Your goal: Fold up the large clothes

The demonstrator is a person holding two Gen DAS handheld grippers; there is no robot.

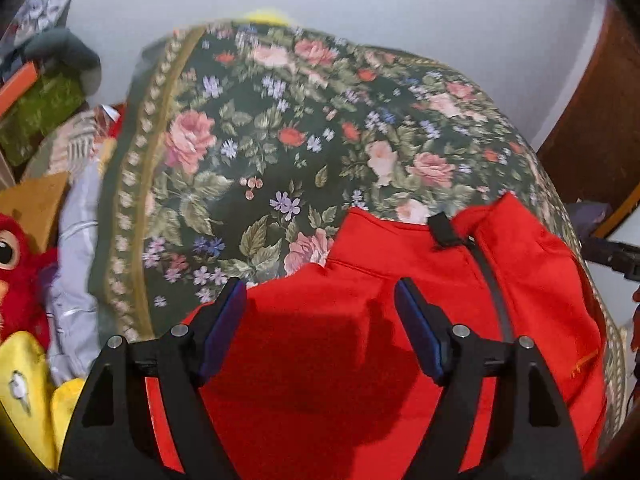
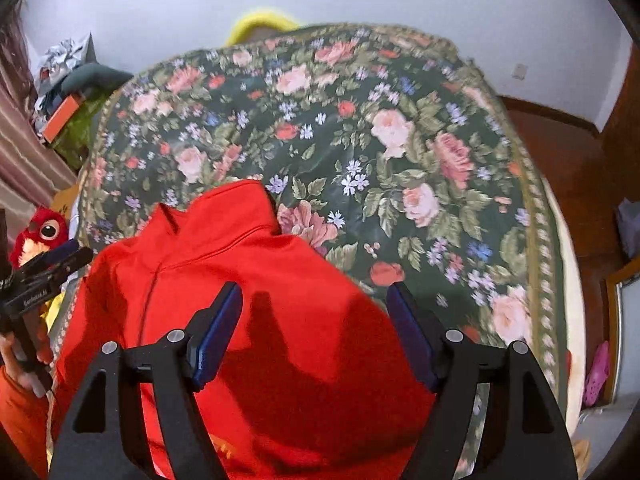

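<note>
Bedroom, pale wall behind, bed covered by a dark green floral bedspread (image 1: 280, 140) with a cream-and-olive border band. Red jacket (image 1: 360, 340) spread flat on the near part of the bedspread, collar end pointing toward the wall, dark zipper (image 1: 492, 280) running down the front, black tab (image 1: 442, 230) at the collar, small orange mark near a side seam. Same jacket in the right wrist view (image 2: 260, 300), stand-up collar toward the far side, faint yellow print near the bottom edge.

Left claw (image 1: 320, 312) hanging above the jacket's chest area, jaws spread wide, blue pads clear of the cloth, nothing gripped; shadow of the fingers cast on the red fabric. Right claw (image 2: 314, 316) likewise above the jacket's other side, jaws wide apart, nothing between the pads, outer finger over the jacket's edge where it meets the bedspread. Left claw also visible at the left rim of the right wrist view, held by a hand (image 2: 22, 364) in an orange sleeve.

Beside the bed on the left: red plush toy (image 1: 16, 264) with big eyes, yellow plush (image 1: 28, 392) below it, pale lilac cloth (image 1: 76, 280), green-covered pile with an orange box (image 1: 16, 84). Yellow object (image 2: 264, 24) peeking over the far bed edge. Brown wood furniture (image 1: 592, 128) at right, pink clog (image 2: 598, 368) on the floor.
</note>
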